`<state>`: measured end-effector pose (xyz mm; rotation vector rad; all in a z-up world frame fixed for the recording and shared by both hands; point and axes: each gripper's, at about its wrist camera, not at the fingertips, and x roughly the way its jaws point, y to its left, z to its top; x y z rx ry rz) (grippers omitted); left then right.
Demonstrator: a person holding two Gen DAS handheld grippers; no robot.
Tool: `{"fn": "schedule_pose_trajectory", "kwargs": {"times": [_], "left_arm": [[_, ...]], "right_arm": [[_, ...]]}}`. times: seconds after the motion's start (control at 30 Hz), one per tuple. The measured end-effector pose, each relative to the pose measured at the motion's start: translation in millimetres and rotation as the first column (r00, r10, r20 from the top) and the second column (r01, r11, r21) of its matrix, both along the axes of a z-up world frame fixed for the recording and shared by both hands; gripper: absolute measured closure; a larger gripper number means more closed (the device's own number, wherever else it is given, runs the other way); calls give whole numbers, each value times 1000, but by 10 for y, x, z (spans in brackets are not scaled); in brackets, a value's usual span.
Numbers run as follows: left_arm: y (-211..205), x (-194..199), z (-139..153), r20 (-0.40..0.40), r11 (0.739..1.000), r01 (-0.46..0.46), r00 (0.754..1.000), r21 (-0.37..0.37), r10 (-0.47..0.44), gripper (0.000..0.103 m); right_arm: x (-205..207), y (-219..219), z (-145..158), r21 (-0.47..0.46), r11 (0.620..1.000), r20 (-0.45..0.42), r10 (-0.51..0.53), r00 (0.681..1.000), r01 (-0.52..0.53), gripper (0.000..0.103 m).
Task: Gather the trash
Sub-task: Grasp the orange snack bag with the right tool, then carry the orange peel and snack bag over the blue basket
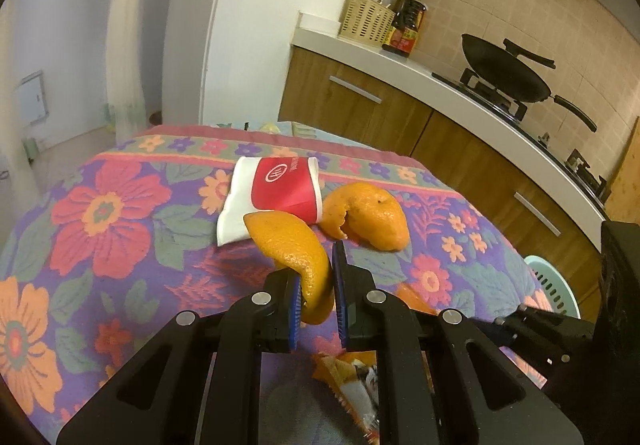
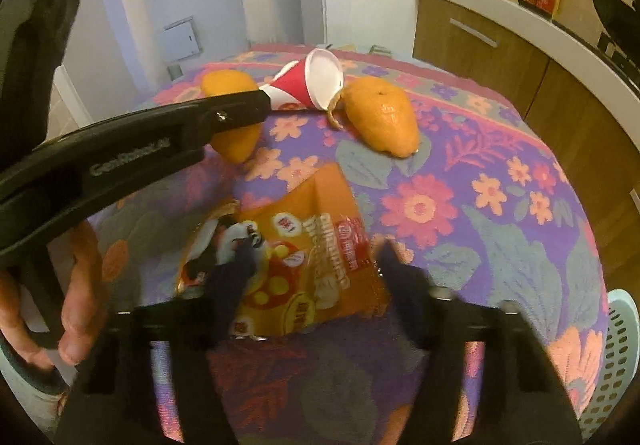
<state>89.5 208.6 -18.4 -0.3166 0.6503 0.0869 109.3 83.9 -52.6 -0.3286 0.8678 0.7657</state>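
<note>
a curled strip of dimpled orange peel [image 1: 298, 257] sat pinched between the blue pads of the left gripper [image 1: 316, 299], raised just off the flowered cloth [image 1: 100, 205], while the right gripper [image 2: 316, 277] stood partly wide, astride a glossy, crinkled orange snack wrapper [image 2: 296, 253] lying flat, pads not yet pressing it. just ahead of both lay a second domed peel [image 1: 372, 215] and a crushed red-and-white paper cup [image 1: 276, 193]. the picking step looked underway; next, the right jaws likely needed to nip the thin film, then carry it toward the pale perforated plastic basket [image 2: 616, 357] at the right.

woven cloth tablecloth [image 1: 100, 213], glossy snack wrapper [image 2: 304, 257]
</note>
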Motion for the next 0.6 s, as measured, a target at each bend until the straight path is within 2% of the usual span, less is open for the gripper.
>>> {"fn": "schedule_pose_trajectory", "kwargs": {"times": [0.13, 0.27, 0.43, 0.6], "left_arm": [[-31, -8, 16, 6, 1000, -2, 1000, 31, 2, 91], [-36, -10, 28, 10, 999, -2, 1000, 35, 2, 91], [-68, -64, 114, 51, 1000, 22, 998, 14, -22, 91], [-248, -104, 243, 85, 997, 54, 995, 47, -58, 91]], "right_arm": [[-87, 9, 18, 1, 1000, 23, 25, 999, -25, 82], [-155, -27, 65, 17, 1000, 60, 16, 998, -17, 91], [-154, -220, 175, 84, 996, 83, -33, 996, 26, 93], [-161, -473, 262, 116, 991, 117, -82, 990, 69, 94]]}}
